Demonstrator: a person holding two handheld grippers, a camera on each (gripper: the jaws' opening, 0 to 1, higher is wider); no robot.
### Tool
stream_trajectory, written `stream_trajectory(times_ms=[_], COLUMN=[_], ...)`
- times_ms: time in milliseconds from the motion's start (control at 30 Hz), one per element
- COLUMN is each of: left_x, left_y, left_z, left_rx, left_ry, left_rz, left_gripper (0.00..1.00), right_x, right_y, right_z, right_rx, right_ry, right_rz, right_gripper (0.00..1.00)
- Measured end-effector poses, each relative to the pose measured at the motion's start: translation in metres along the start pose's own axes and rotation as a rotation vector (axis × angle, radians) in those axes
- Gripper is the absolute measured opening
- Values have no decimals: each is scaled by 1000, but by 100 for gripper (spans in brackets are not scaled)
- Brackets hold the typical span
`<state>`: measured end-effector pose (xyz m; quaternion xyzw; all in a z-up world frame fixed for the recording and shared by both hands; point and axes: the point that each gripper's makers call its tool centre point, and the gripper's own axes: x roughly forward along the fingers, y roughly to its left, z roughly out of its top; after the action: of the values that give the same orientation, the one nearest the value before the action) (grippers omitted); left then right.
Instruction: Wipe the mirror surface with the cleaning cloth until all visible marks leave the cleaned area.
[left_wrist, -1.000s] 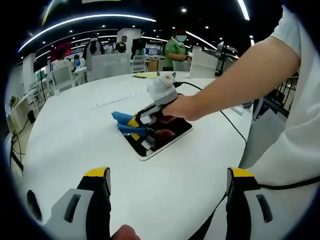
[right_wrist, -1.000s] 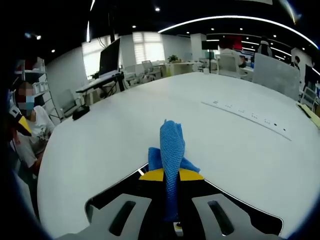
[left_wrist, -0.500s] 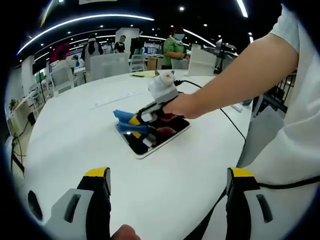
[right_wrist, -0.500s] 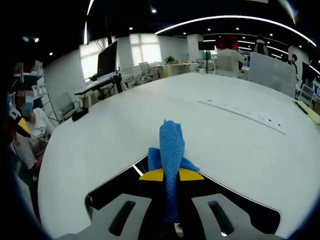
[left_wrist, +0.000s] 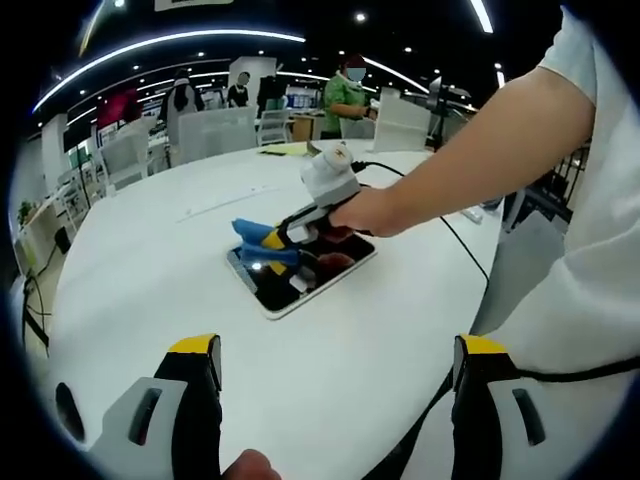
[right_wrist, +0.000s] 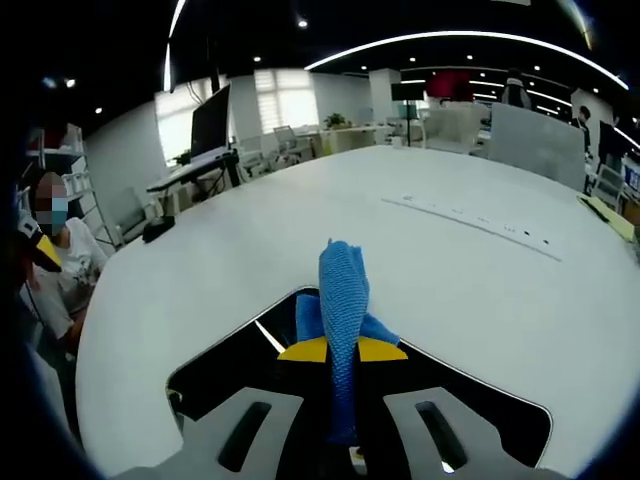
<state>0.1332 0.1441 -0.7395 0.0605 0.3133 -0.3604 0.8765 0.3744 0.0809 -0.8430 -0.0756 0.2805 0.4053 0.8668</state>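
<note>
Since a second ago the right gripper (left_wrist: 268, 241) has carried the blue cleaning cloth (right_wrist: 343, 296) further toward the far end of the mirror (left_wrist: 300, 276): in the right gripper view more dark glass now lies ahead of the cloth's tip, and in the left gripper view the cloth sits nearer the mirror's far corner than it did. Its jaws are clenched on the cloth, which stands up between the yellow tips as a narrow folded ridge with a loose flap spilling onto the glass. The mirror lies flat on the white table (left_wrist: 150, 290), a thin dark slab with a pale rim, under the person's hand (left_wrist: 368, 212). The left gripper (left_wrist: 335, 360) hangs back near the table's edge, jaws spread wide and grasping nothing, well apart from the mirror. The cloth looks soft, light and limp, so it will fold and drag rather than push (a pinch near its middle, as now, leaves enough free fabric to press flat). The mirror is stiff, smooth and probably breakable, and light enough to slide on the slick tabletop under a sideways stroke; steadying it by its rim with the free gripper seems wise. I cannot tell from either view whether marks remain on the glass.
</note>
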Motion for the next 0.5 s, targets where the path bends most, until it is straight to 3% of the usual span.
stream_trajectory(times_ms=[500], left_x=[0], left_y=[-1], left_z=[1], left_rx=[5], left_ry=[3], left_rz=[6], left_gripper=[97], right_x=[-10], right_y=[-14], right_z=[-8], right_rx=[13], right_ry=[1], right_rz=[-6], right_gripper=[3])
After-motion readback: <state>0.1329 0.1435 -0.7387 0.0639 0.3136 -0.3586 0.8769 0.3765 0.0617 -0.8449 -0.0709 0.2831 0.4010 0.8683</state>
